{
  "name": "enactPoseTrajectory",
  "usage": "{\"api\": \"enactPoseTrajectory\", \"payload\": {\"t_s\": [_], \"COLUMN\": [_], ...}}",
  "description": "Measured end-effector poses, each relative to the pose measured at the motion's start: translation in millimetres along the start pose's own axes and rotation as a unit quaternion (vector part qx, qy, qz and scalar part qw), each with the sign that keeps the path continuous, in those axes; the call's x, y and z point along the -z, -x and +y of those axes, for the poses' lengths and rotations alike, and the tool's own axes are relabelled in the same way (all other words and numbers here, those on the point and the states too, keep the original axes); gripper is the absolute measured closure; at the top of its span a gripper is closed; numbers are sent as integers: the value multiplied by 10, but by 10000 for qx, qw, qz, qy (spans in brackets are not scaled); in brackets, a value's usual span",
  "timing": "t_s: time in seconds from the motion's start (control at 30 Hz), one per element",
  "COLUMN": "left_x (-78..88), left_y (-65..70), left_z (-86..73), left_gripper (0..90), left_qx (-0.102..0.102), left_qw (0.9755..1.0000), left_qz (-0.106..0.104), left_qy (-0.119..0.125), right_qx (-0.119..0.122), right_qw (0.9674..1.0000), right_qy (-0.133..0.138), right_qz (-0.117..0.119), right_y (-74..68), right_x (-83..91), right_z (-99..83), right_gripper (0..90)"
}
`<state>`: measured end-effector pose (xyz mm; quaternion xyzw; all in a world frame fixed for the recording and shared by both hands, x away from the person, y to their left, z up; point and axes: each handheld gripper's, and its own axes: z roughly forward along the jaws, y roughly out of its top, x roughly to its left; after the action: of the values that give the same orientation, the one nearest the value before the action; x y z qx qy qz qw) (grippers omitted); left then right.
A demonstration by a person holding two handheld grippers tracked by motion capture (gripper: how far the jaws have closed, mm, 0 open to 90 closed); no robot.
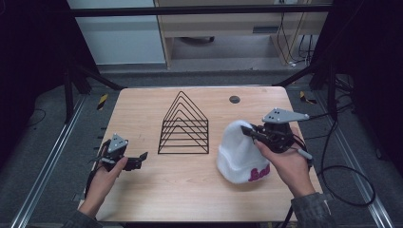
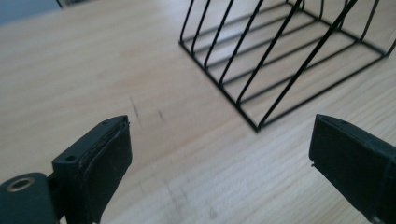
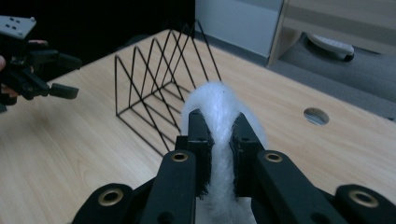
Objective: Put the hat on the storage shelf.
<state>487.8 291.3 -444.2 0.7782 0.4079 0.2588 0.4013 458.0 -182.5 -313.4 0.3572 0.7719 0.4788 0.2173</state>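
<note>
A light wood-grain surface [image 1: 142, 190] stands on a grey floor [image 1: 43, 152] between metal rails [image 1: 47, 161]. Behind it, a pale wooden cabinet [image 1: 228, 28], white panel [image 1: 119, 38], and dangling cables [image 1: 294, 47] sit in dim light.

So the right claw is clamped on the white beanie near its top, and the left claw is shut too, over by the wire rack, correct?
Not quite. The right claw is indeed clamped on the white beanie near its top, but the left claw is open: the left gripper view shows its jaws standing wide apart with nothing between them, above the table by the wire rack.
</note>
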Motion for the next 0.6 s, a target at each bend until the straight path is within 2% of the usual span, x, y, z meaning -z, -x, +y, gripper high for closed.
{"api": "enactPoseTrajectory", "payload": {"t_s": [0.13, 0.27, 0.3, 0.37, 0.47, 0.6], "left_x": [94, 180, 206, 248, 283, 277], "left_y": [3, 13, 7, 4, 15, 42], "left_z": [205, 441, 524, 651, 806, 943], "left_gripper": [54, 45, 45, 45, 44, 46], "left_qx": [82, -97, -4, 43, -165, -331], "left_qw": [9996, 9993, 9990, 9984, 9983, 9977], "left_qz": [-101, -173, -237, -333, -330, -410], "left_qy": [239, 313, 367, 458, 455, 438], "right_qx": [-94, -143, -145, -148, -113, -60], "right_qw": [9996, 9992, 9991, 9988, 9982, 9977], "right_qy": [252, 383, 393, 468, 577, 656], "right_qz": [22, -4, -23, -52, -108, -174], "right_y": [94, 206, 221, 254, 263, 267], "right_x": [6, -20, -26, -32, -28, -49], "right_z": [156, 342, 375, 477, 627, 812], "right_gripper": [823, 823, 824, 824, 823, 823]}}
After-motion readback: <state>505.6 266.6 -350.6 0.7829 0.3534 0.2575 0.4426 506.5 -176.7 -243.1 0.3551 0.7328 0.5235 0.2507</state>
